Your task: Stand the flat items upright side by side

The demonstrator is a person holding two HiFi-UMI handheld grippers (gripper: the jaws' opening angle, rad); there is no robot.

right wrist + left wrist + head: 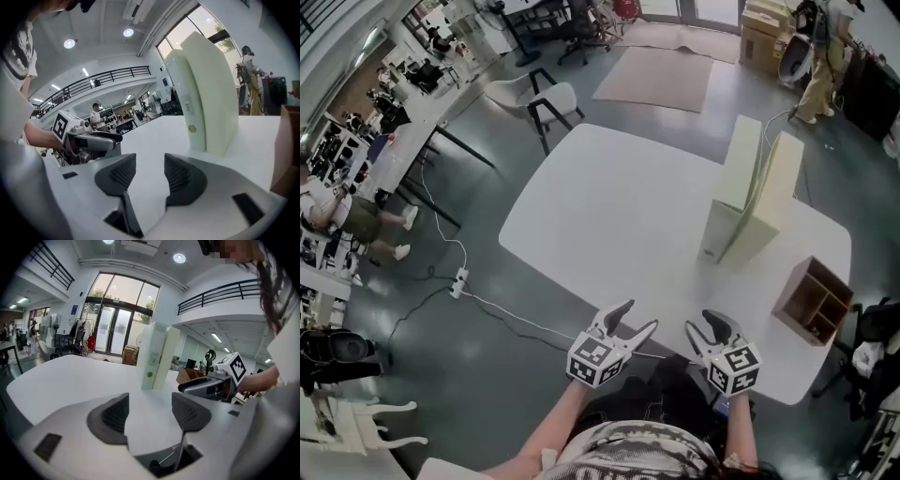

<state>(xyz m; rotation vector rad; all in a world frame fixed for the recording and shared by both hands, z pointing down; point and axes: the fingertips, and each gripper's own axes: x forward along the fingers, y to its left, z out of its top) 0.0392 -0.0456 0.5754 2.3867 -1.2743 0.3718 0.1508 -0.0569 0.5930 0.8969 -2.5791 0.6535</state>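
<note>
- both task things, two pale yellow-green flat slab-shaped cartons, one to the left (737,183) and one to the right (776,187), already stand upright on the white rounded desk (609,216), toward its far right corner and well in from the edges.
- their long axes point straight up and their broad faces turn toward each other. they stand just beside one another, and we cannot tell whether they touch.
- our left gripper (636,317) hovers at the near edge of the desk with its jaws apart and nothing between them but bare desk top.
- our right gripper (701,326) sits just beside it at the same near edge. its jaws are also parted, a little narrower, and they too are empty.
- from both tools the cartons lie ahead and off to the right, well apart from the jaws. the right gripper is the nearer one, so we judge any further touch would fall to it.
- a small brown wooden box with compartments (814,300) stands at the right edge of the desk, between the cartons and the near right corner.
- we see no item left lying flat, so we judge the standing-up step done.
</note>
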